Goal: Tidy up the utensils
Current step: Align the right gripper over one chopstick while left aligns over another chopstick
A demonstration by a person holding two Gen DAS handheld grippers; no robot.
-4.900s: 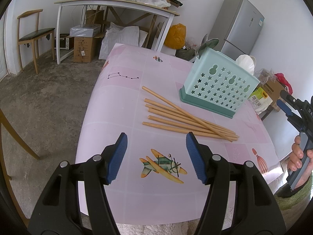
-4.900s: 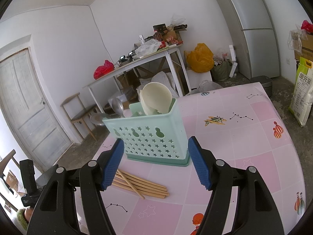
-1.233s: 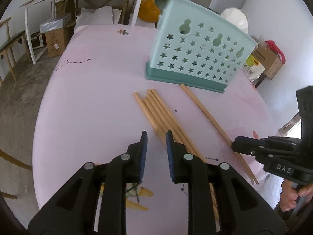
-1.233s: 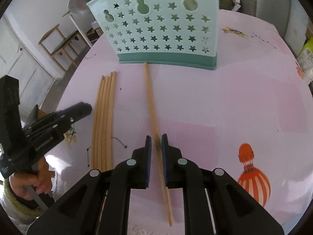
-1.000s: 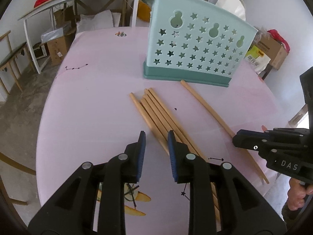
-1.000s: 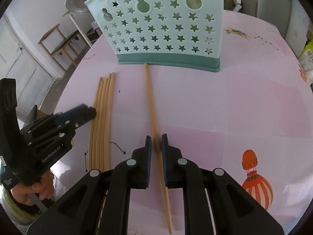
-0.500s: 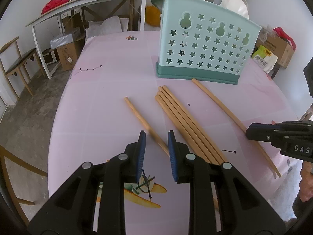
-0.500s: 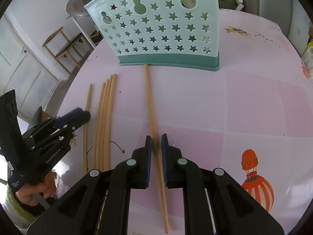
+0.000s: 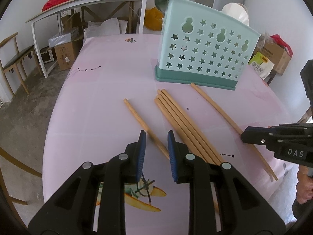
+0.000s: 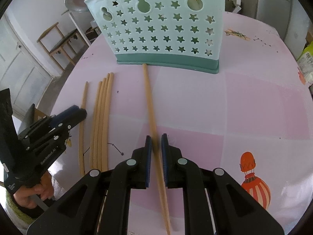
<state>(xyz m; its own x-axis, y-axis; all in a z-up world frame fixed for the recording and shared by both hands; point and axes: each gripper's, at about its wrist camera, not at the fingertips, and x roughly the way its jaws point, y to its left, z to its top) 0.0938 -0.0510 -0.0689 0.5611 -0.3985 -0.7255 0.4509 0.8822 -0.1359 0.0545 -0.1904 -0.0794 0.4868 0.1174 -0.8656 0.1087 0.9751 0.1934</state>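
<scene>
**Grip state.** The right gripper (image 10: 156,143) is clenched on the right chopstick (image 10: 148,98), well back toward its near end. The far end of this chopstick lies against or just beside the base of the utensil holder (image 9: 205,58). The left gripper (image 9: 155,137) is narrowed around the lone chopstick (image 9: 135,113), which passes between the pads. Whether the pads actually press on it cannot be told.

**Location.** All chopsticks lie flat on the pink surface (image 9: 97,98) in front of the holder. The holder stands upright.

**Hazards.**
- Each chopstick is taken near one end, so the long free length is likely to swing or pivot in the pads when lifted.
- A forward push on the right chopstick could shove the holder, because the tip is at its base.
- If the left pads are loose, the lone chopstick may slip out or roll.
- A low sweep by the left gripper could scatter the bundle (image 9: 176,113) lying just beside it.
- A tilted chopstick may strike the holder's rim and miss the opening.

**Inventory.**
- Chopsticks: six in total. One is at the left gripper, four are in the bundle and one is in the right gripper.
- Utensil holder: one.
- Grippers: two.
</scene>
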